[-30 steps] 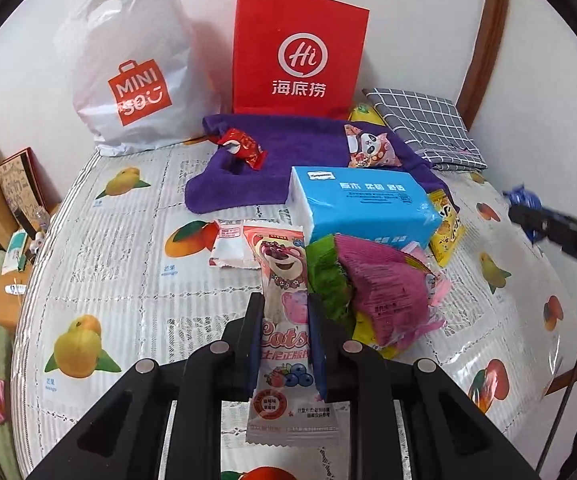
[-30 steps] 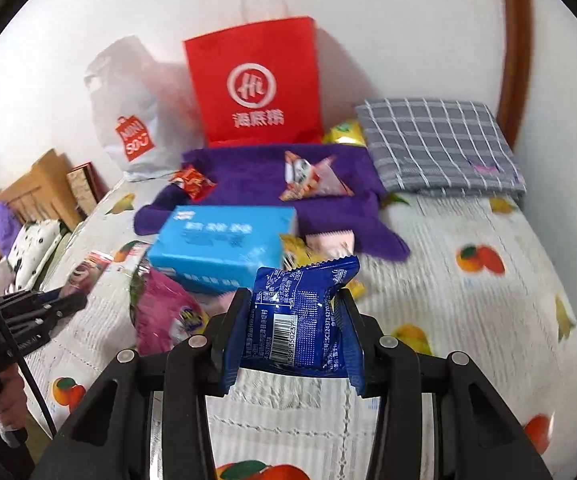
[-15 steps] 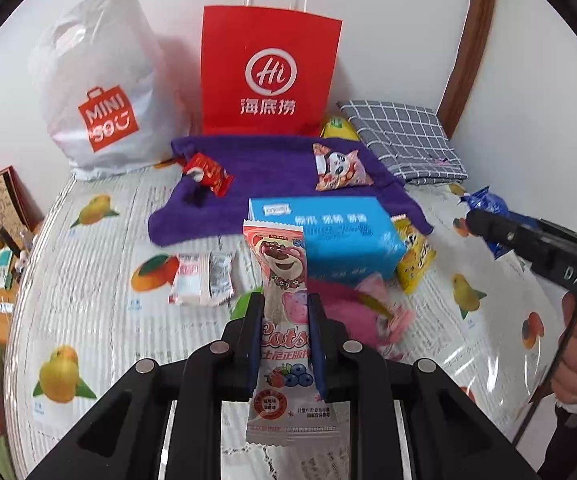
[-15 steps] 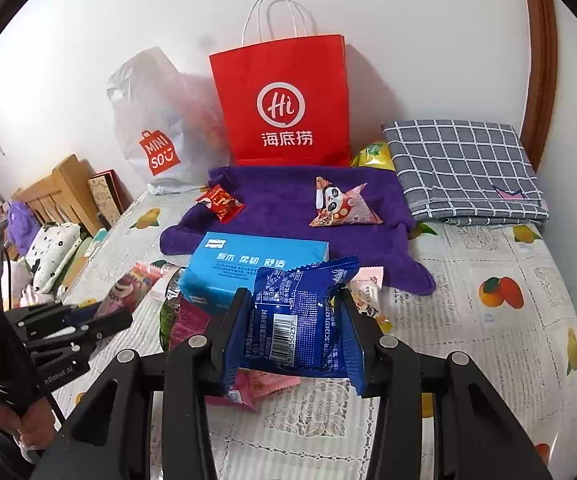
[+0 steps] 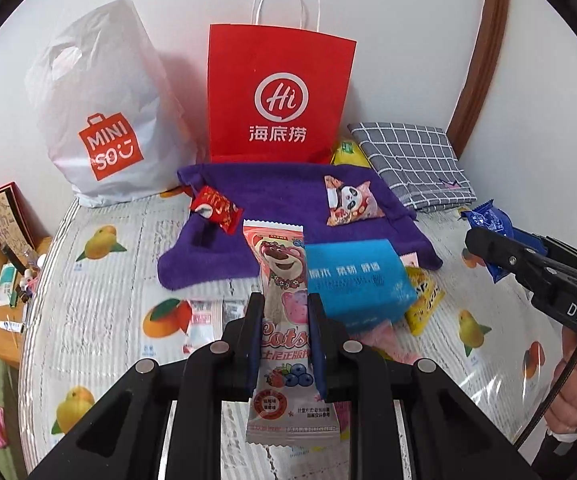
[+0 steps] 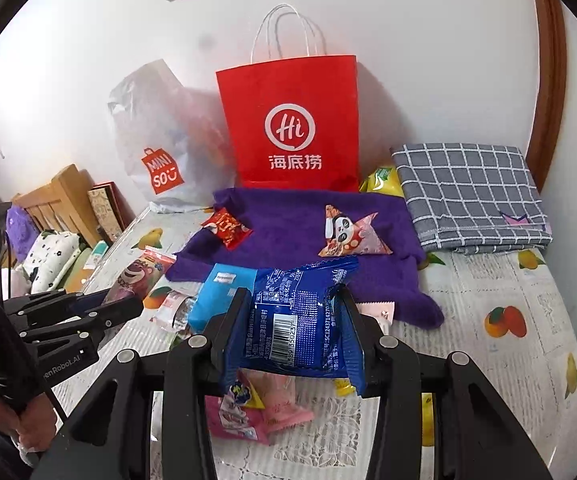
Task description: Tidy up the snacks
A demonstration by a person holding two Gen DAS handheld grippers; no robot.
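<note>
My left gripper (image 5: 284, 316) is shut on a long pink snack pack with a bear (image 5: 282, 276), held upright above the bed. My right gripper (image 6: 290, 308) is shut on a blue snack packet with a barcode (image 6: 298, 316). Each gripper also shows in the other view, the right gripper (image 5: 488, 240) at the right edge and the left gripper (image 6: 128, 300) at the left. On a purple towel (image 5: 288, 196) lie a red packet (image 5: 216, 208) and a panda packet (image 5: 348, 200). A red paper bag (image 5: 280, 92) stands upright behind the towel.
A white plastic bag (image 5: 100, 104) leans on the wall left of the red bag. A blue tissue box (image 5: 352, 276), a yellow packet (image 5: 424, 300), pink packets (image 6: 248, 408) and a small white-and-red packet (image 5: 200, 320) lie on the fruit-print bedsheet (image 5: 88, 288). A folded checked cloth (image 5: 412, 160) sits at the right.
Both grippers have risen and drawn back from the pile with their packets still held. The red bag and the towel now show more fully in both views.
</note>
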